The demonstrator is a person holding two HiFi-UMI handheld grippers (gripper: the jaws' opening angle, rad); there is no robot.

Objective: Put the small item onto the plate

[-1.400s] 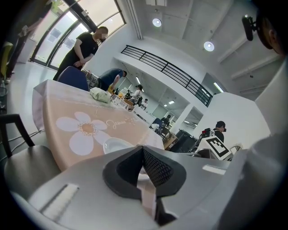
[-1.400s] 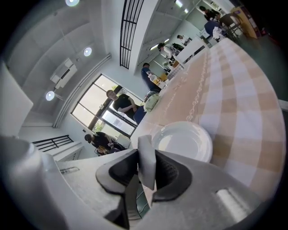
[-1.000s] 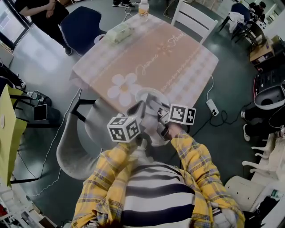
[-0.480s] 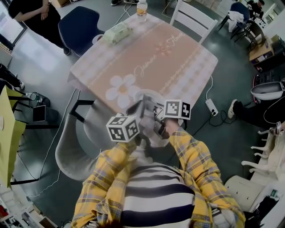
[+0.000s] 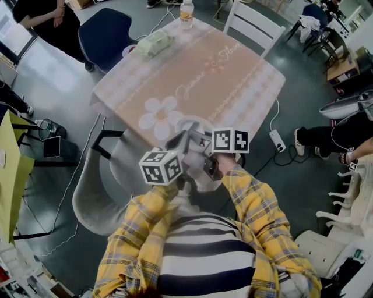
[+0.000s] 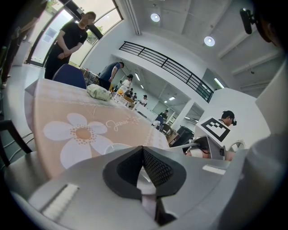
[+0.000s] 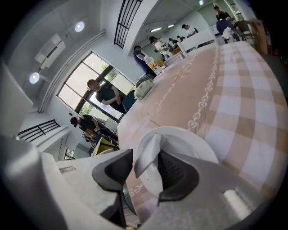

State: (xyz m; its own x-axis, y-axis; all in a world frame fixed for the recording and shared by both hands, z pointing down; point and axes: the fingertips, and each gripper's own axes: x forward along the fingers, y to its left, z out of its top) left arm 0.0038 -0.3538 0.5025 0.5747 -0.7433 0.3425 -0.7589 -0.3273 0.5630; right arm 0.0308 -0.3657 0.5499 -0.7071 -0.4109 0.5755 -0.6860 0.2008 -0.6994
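A white plate sits at the near edge of the pink flowered table. In the right gripper view, a small pale folded item stands between the jaws of my right gripper, directly over the plate. Those jaws are opening: a gap shows between the left pad and the item, which leans toward the right pad. My left gripper is shut, tips touching, just short of the plate. In the head view both grippers meet at the plate's near rim.
A green tissue pack and a bottle stand at the table's far side. A white chair and a blue chair flank it. A grey chair is at my left. A power strip lies on the floor.
My right gripper has shifted a little left and forward over the plate. The left gripper has stayed where it was.
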